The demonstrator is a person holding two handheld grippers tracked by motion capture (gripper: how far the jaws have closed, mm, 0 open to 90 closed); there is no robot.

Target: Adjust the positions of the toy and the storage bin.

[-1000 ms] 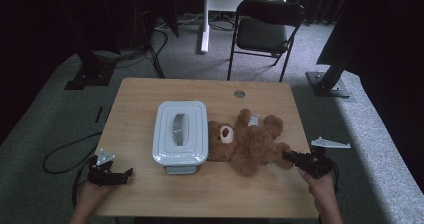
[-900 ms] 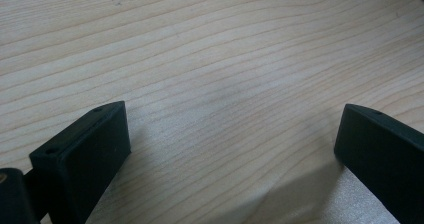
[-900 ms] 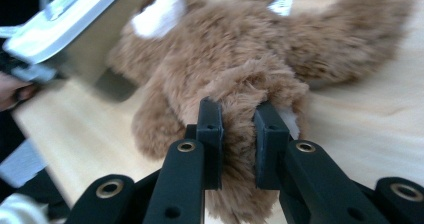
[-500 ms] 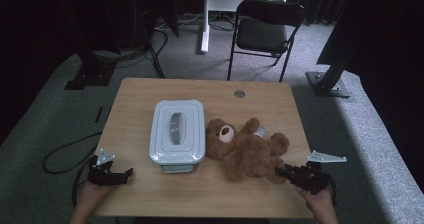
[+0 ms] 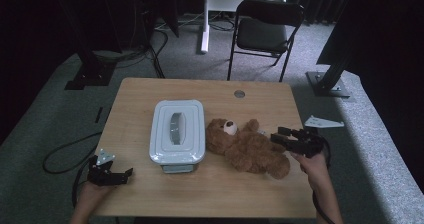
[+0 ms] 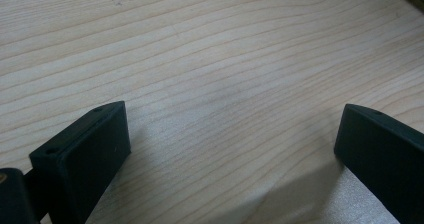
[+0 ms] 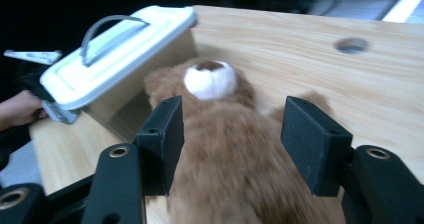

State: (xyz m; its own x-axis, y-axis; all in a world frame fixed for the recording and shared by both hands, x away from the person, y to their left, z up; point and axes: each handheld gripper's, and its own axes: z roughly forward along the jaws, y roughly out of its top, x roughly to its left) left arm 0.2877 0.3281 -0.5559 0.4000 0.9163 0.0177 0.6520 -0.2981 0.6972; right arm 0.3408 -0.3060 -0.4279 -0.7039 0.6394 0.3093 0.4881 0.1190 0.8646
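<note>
Fingers [image 7: 160, 139] of right gripper [image 5: 281, 136] just spreading, off teddy bear [image 5: 250, 149]; right gripper view: snout toward lidded box [image 7: 115, 54]. Left gripper [image 5: 122, 174] spread, near-left on table [image 6: 210, 49].

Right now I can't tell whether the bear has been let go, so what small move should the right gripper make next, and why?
Probably lift clear of the bear. The right gripper has just been opening its jaws; they stand apart over the fur without pressing it, and the bear lies on the table beside the closed box.
</note>
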